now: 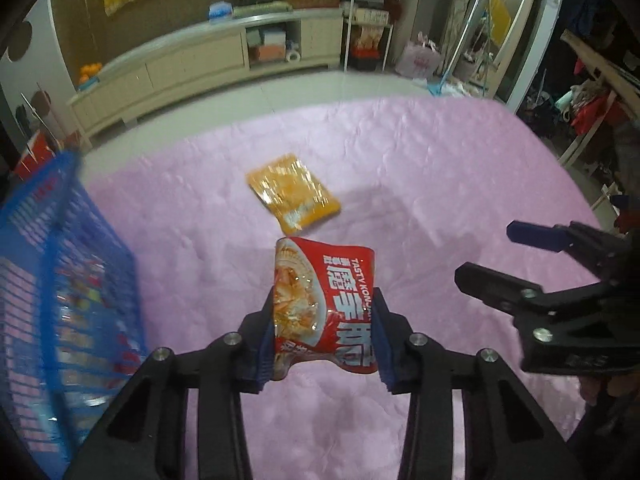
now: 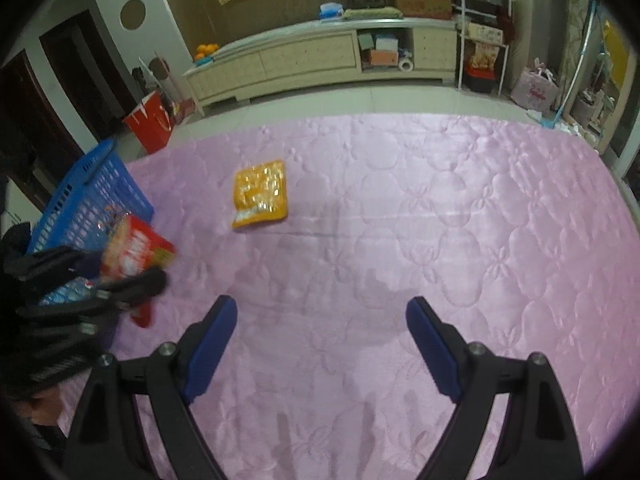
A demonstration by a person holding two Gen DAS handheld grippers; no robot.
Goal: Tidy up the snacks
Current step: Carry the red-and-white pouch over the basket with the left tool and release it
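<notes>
A: Left wrist view: my left tongs (image 1: 325, 332) are clamped on the red konjac snack packet (image 1: 326, 304), lifted clear of the pink quilted bed (image 1: 440, 168).

B: Next?

A: I reckon it goes into the blue basket (image 1: 60, 280) beside it.

B: Right wrist view?

A: My right tongs (image 2: 322, 344) gape, empty; the orange packet (image 2: 261, 194) lies ahead.

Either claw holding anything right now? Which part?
Left claw grips the red snack packet by its lower half, pads on both side edges, lifted off the pink cover. Right claw is open, empty.
</notes>
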